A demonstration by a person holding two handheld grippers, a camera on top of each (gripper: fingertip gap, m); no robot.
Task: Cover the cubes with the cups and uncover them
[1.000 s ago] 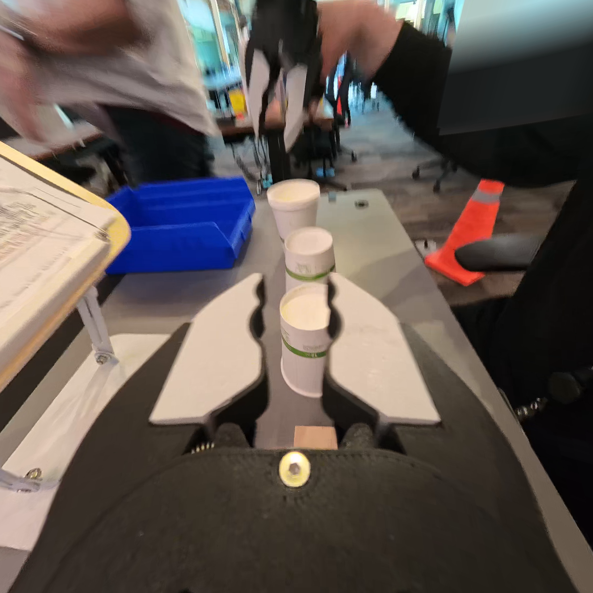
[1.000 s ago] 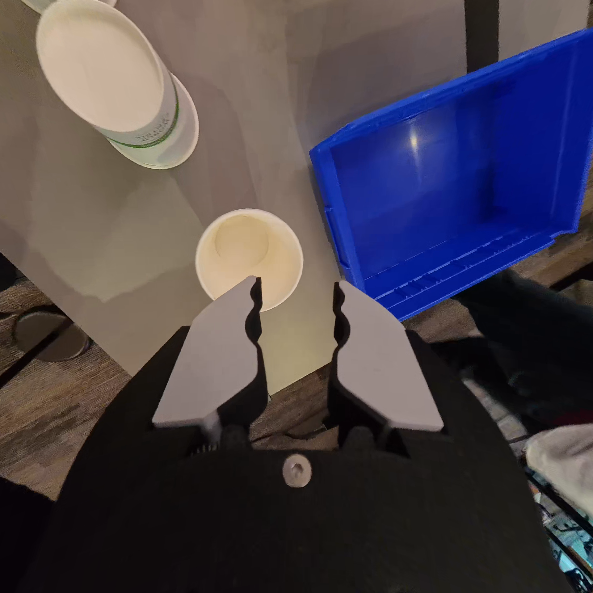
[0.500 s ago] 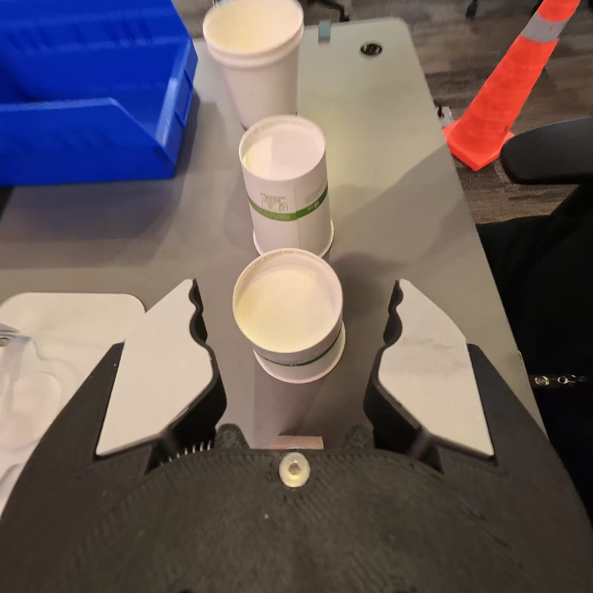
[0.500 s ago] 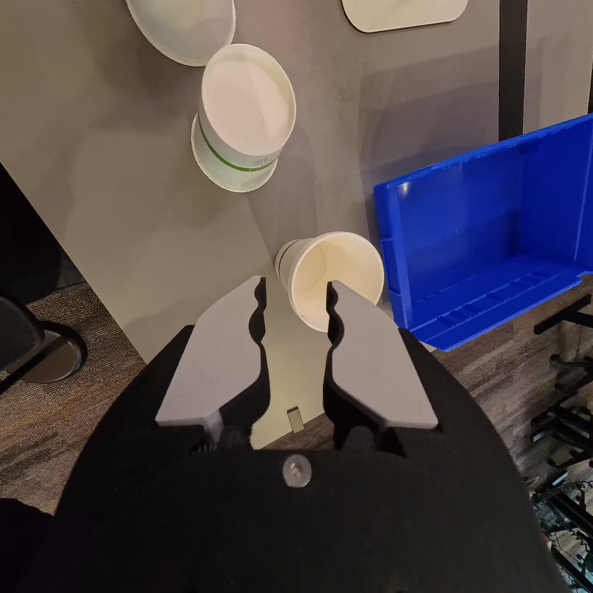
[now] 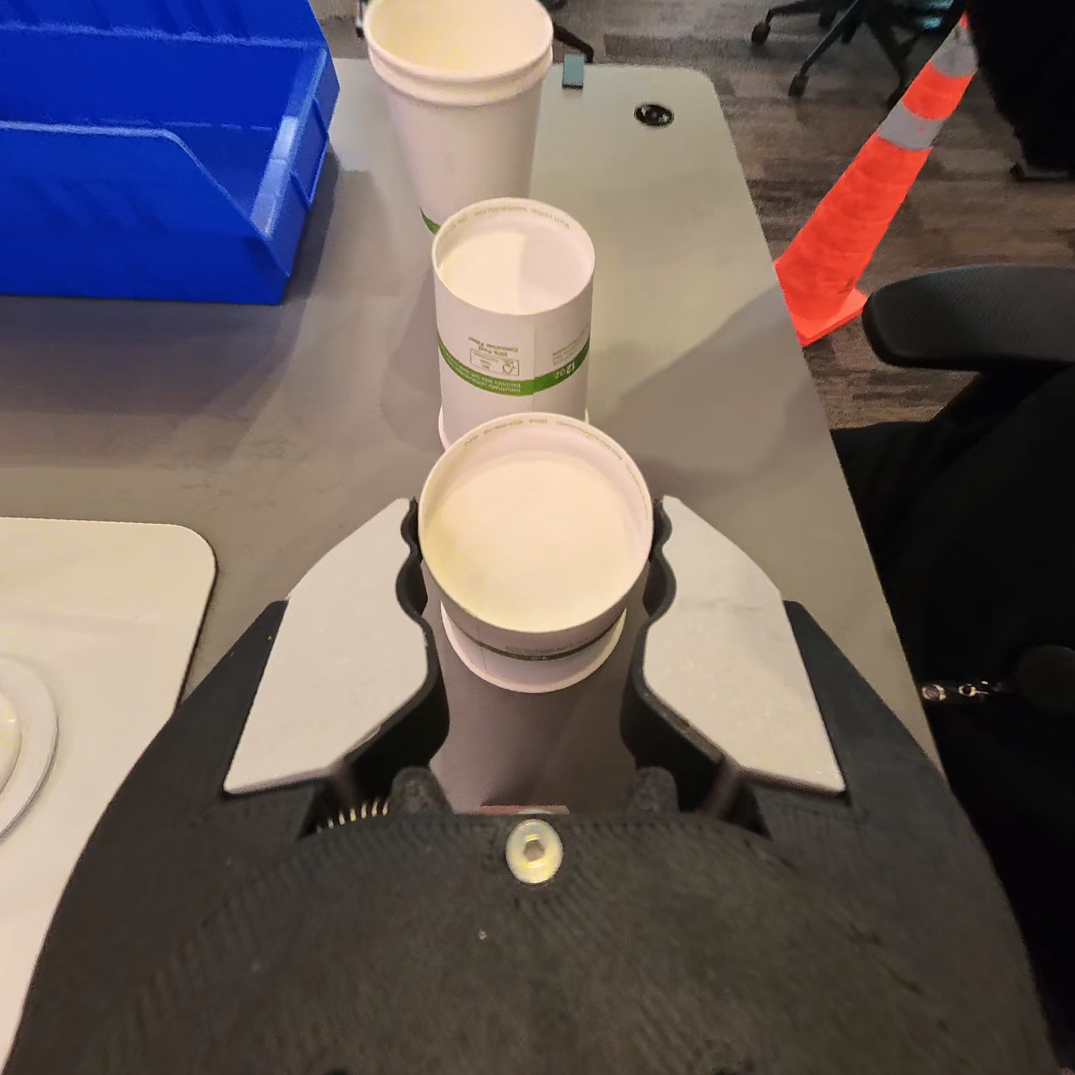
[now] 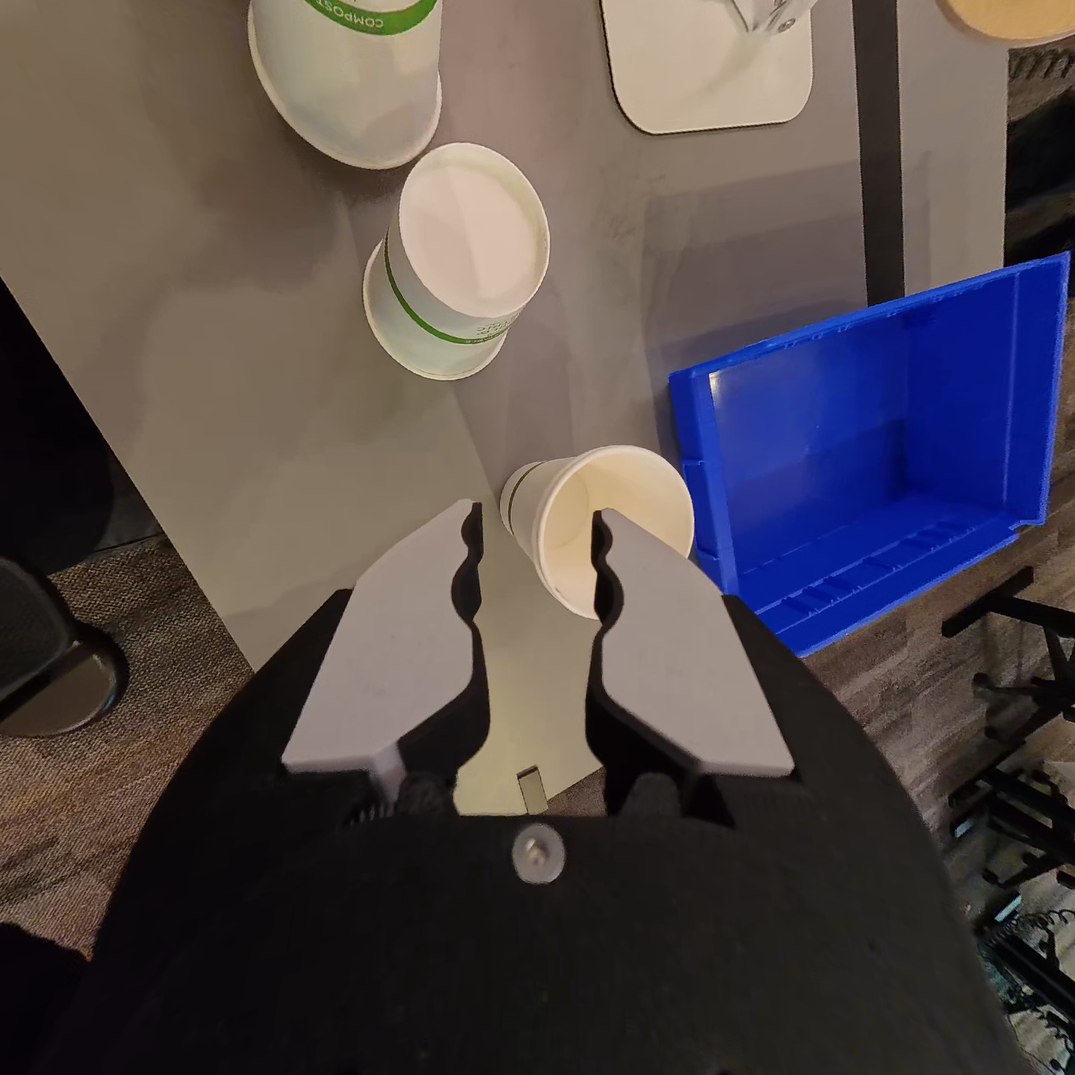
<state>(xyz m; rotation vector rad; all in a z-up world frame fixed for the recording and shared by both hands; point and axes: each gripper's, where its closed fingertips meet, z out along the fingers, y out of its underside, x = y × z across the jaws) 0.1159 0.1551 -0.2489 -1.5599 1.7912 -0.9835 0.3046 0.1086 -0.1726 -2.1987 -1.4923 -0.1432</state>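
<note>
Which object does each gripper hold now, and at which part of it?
The left gripper grips the nearest upside-down white paper cup by its side wall, just under the upturned base. The right gripper is open and holds nothing.

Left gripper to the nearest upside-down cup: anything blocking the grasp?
Nothing visible. The left gripper already has its fingers on either side of the nearest inverted white paper cup with the green band, seemingly touching its walls. The second inverted paper cup stands just behind it, beyond the fingertips.
</note>
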